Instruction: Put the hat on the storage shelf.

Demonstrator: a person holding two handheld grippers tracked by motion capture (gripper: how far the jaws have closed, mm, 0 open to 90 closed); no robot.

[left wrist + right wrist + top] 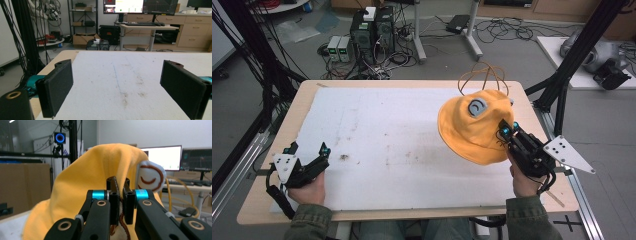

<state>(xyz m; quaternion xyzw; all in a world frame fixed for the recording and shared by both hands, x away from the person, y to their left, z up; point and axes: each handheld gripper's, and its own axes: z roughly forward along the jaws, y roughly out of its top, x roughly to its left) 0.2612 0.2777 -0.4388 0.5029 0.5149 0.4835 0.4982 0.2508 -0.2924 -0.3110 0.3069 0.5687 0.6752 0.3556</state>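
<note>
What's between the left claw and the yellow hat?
High view: bare, stained white mat lies between left claw and yellow hat.

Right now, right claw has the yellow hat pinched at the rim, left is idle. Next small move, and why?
Probably bring the left claw across to the hat's free rim. The right claw is shut on the yellow hat at one edge only, so the fabric droops from that pinch toward the white mat. The left claw stands open with nothing between its jaws, so it is free to take a second grip and spread the hat.
</note>
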